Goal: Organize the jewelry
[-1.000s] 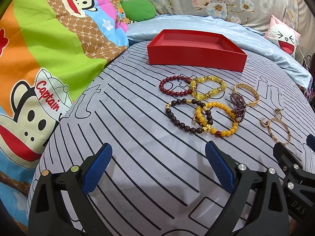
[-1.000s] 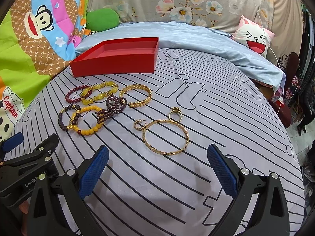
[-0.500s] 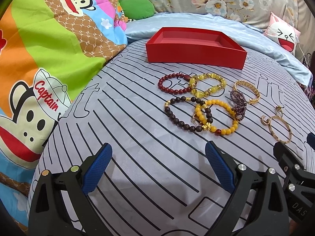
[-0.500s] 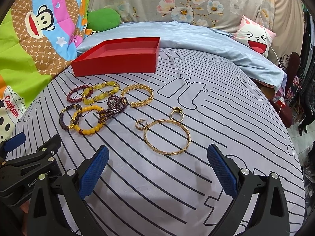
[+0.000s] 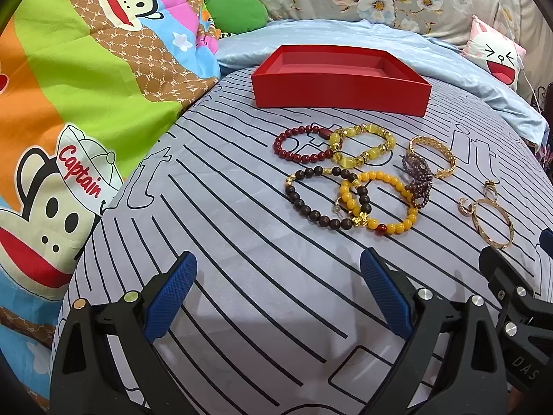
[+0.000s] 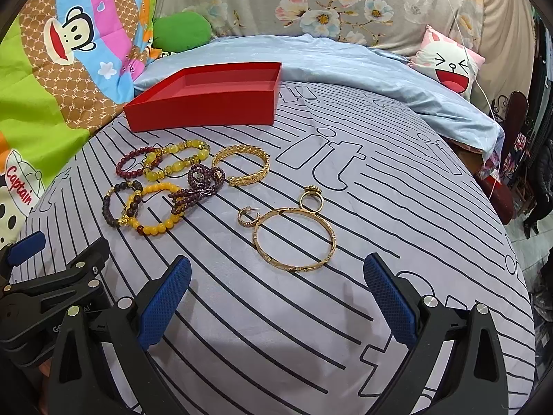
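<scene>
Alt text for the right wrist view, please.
The open right tool hovers over a striped bedsheet, empty, a thin gold bangle just ahead. Beaded bracelets lie left of it, before an empty red tray.

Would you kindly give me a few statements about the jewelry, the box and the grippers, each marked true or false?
1. The red box holds no jewelry. True.
2. The left gripper grips a bracelet. False: open, holding nothing.
3. The thin gold bangle lies nearest the right gripper. True.
4. The yellow bead bracelet lies apart from the dark bead bracelet. False: they overlap.
5. The gold ring sits in the box. False: on the striped sheet.
</scene>
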`<state>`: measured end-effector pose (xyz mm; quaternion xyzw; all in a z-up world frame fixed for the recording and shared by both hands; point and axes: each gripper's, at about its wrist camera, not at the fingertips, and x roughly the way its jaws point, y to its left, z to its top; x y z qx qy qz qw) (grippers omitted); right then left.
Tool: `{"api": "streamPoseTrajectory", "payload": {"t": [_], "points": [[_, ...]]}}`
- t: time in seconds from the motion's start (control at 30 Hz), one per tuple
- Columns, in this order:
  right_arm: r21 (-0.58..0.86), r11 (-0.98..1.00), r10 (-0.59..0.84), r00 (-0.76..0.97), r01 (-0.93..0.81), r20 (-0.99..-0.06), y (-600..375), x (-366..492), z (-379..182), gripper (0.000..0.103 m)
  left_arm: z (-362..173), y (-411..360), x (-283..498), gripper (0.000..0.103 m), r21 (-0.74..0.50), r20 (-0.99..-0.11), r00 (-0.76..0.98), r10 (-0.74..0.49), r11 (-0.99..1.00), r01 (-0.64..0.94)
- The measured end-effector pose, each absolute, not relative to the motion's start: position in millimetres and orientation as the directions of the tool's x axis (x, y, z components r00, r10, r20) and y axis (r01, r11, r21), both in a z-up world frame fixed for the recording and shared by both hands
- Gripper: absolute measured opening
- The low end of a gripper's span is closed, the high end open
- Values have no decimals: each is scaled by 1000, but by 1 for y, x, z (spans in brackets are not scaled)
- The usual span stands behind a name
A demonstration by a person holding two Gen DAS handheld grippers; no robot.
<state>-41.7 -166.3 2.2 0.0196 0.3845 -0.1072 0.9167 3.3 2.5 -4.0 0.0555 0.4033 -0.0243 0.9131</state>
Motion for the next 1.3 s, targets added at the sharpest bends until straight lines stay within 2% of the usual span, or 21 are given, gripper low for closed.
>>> {"api": "streamPoseTrajectory", "payload": {"t": [0.57,0.87,1.3], "points": [[-43,977,-177,676,210,-715,-167,-42,1,96,-6,2,5,91,79,-748,664,-6,992,98],[-28,975,-171,657,222,-735,-184,-41,3,96,-8,17,9,92,18,-780,625,-40,996,86],[-4,968,-172,657,250,-734,-206,-5,21,96,7,13,49,91,34,-771,635,-39,994,102]]}}
